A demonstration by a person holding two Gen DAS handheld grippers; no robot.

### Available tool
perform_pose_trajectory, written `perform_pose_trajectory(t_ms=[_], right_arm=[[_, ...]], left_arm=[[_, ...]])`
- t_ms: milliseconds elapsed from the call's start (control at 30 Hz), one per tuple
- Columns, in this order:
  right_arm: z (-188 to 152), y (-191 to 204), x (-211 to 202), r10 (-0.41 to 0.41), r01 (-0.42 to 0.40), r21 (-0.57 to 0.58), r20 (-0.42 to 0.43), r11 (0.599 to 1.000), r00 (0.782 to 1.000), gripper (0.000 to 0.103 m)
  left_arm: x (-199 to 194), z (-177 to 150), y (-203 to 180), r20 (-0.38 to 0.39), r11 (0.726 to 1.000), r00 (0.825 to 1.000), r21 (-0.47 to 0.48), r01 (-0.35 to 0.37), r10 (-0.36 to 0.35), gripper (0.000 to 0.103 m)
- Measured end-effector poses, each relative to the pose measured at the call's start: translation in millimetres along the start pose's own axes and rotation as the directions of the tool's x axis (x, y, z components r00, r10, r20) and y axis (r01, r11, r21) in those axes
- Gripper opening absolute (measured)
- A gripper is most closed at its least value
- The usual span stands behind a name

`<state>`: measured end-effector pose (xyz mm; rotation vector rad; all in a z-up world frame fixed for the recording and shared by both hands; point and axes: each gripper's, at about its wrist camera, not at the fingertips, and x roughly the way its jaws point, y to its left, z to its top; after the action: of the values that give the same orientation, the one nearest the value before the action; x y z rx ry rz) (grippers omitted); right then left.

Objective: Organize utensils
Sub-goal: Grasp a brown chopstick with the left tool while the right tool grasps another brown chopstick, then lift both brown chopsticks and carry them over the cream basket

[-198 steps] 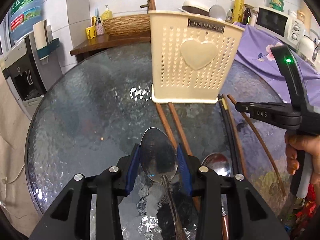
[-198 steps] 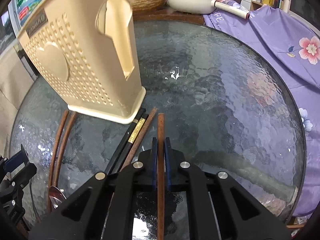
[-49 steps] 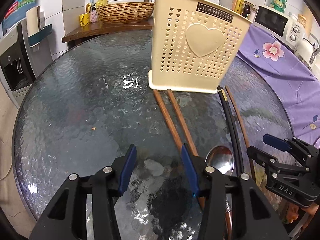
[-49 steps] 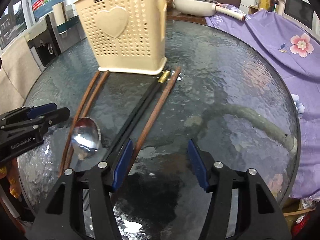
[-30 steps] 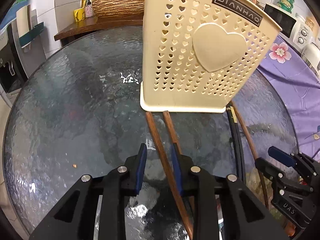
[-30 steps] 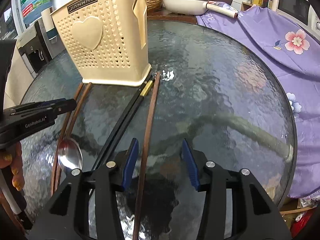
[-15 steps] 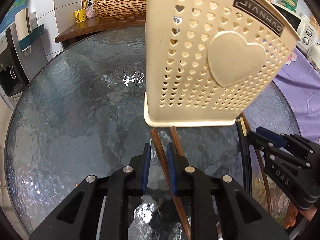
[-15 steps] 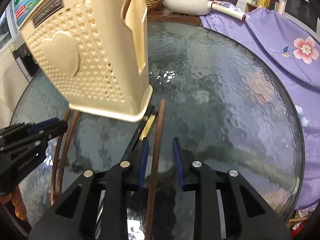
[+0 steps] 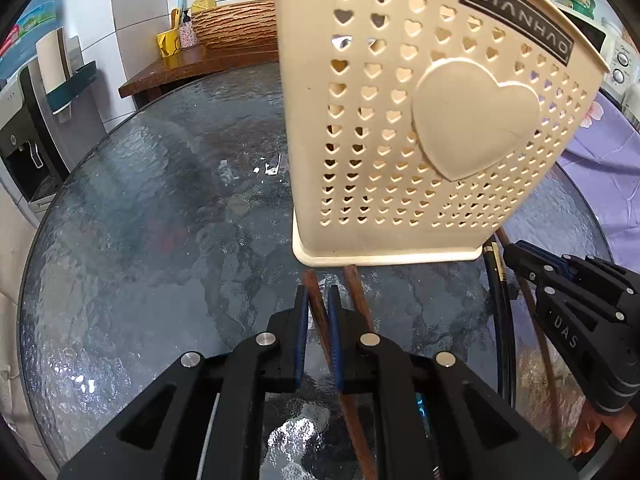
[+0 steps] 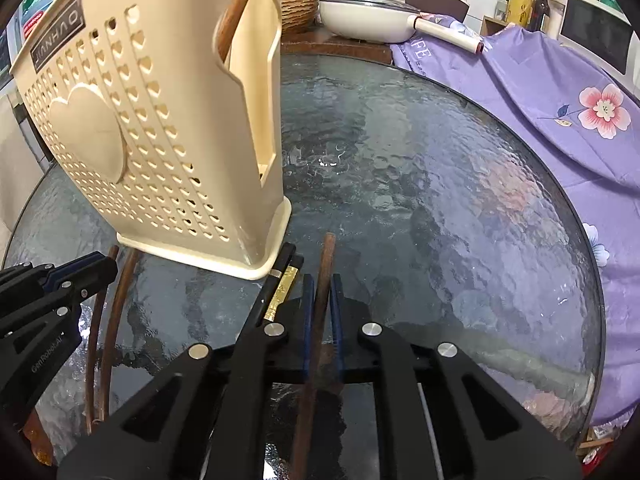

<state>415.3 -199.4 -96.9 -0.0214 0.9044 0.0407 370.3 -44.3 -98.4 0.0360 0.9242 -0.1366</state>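
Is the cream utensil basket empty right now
Not empty. A brown wooden utensil shows through the side slot of the cream basket. What else is inside cannot be told.

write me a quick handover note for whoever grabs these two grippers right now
Left gripper: shut on a brown chopstick lying on the glass table.
Right gripper: shut on another brown chopstick, also on the table.
Cream basket stands just ahead; something wooden already stands in it.
Left: lift both into the basket, then the second brown chopstick and the black pair.
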Motion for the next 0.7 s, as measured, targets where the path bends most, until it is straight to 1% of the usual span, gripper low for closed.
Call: perform_pose_trajectory(t_ms=[167,233,300,400,433,567,700], right_arm=[[-4,-2,-2,0.021,-0.021,0.010,0.004,1.000,1.000,0.008],[-5,-5,-3,0.053,-0.053,0.024,0.007,0.998,0.999,0.007],[-7,-7,-6,0.062,-0.063,0.034,0.015,0.997,0.998,0.007],[-10,-8,-16,0.095,-0.097,0.034,0.050,0.995,0.994,0.007],[-11,-8,-19,0.098,-0.100,0.032,0.057,0.994,0.994,0.007],[-14,-13,-41,0.135,-0.139,0.032,0.106,0.990,0.985,0.007],[-14,-26,-67,0.211,-0.223,0.066,0.151,0.973,0.966,0.007]], left_arm=[[-4,-6,-5,0.003,1.000,1.000,0.006,-0.003,0.003,0.009],[-6,-8,-5,0.002,1.000,1.000,0.006,-0.001,0.001,0.009],[-6,-8,-5,0.002,1.000,1.000,0.005,0.002,-0.002,0.009],[-8,-9,0,0.002,0.998,0.998,-0.029,0.056,-0.056,0.008],[-8,-8,5,0.007,0.998,0.998,-0.033,0.058,-0.058,0.008],[-26,-11,9,0.048,0.996,0.996,-0.032,0.078,-0.077,0.007],[-62,-13,15,0.122,0.993,0.987,-0.032,0.114,-0.109,0.007]])
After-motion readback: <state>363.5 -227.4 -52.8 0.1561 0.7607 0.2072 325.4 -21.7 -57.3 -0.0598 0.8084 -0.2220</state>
